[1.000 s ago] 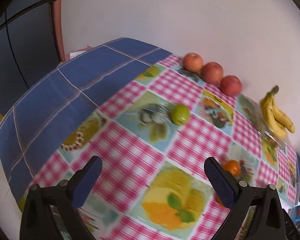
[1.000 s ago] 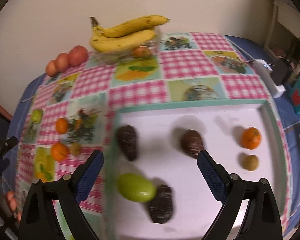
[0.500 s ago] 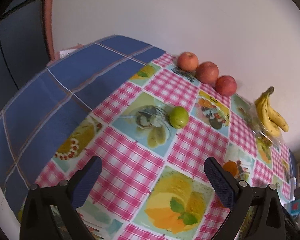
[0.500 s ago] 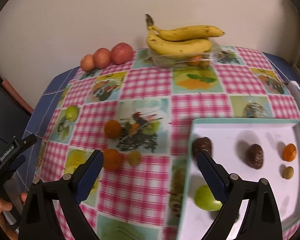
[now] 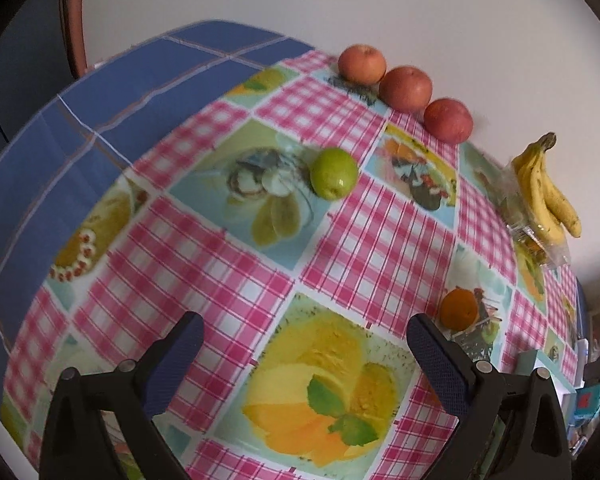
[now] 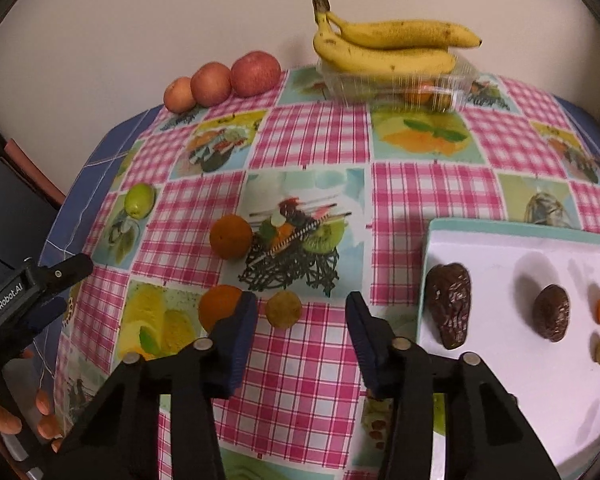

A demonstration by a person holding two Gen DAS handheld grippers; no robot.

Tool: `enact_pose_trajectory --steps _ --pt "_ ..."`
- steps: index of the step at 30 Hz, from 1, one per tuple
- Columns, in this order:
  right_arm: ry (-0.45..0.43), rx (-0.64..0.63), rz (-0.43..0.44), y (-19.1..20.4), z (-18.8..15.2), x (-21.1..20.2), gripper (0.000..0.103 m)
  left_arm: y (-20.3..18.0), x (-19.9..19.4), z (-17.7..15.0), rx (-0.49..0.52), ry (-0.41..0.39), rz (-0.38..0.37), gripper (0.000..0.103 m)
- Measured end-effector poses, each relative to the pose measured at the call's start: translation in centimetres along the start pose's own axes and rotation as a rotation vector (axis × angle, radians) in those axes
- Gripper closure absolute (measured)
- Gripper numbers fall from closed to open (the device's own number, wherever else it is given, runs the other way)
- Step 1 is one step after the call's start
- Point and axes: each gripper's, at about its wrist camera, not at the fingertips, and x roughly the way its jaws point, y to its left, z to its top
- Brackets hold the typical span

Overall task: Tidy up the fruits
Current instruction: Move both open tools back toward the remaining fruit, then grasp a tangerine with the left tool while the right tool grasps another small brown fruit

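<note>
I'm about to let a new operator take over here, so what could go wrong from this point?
The right tongs are open around the small yellowish fruit, but an orange sits right beside the left finger; closing in may knock it rolling. The bananas lie loosely on a clear plastic box, so a bump could tip them. The green fruit sits toward the table's far side and could roll off if nudged.
</note>
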Motion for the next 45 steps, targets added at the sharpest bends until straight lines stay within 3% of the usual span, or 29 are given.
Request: enact_pose_trajectory --steps 8,18,21,38,45 --pt "0.05 0.039 0.035 -0.1 -0.4 2.4 0.06 -0.9 0.7 -0.4 0.021 0.015 -0.006 0.001" --pt "0.042 0.034 0.007 0.3 -0.2 3.8 0.065 -2.2 1.0 -0.9 0.057 0.038 -0.024 0.001" --pt "0.039 0.011 -0.021 0.6 -0.1 3.9 0.072 -2.7 1.1 -1.1 0.071 0.042 -0.028 0.001" --pt "0.052 0.005 -0.1 -2.2 -0.2 2.9 0.078 -5.8 1.3 -2.7 0.123 0.067 -0.059 0.001" --pt "0.033 0.026 -0.051 -3.3 -0.1 1.4 0.078 -7.3 1.6 -3.3 0.124 0.081 -0.097 0.008"
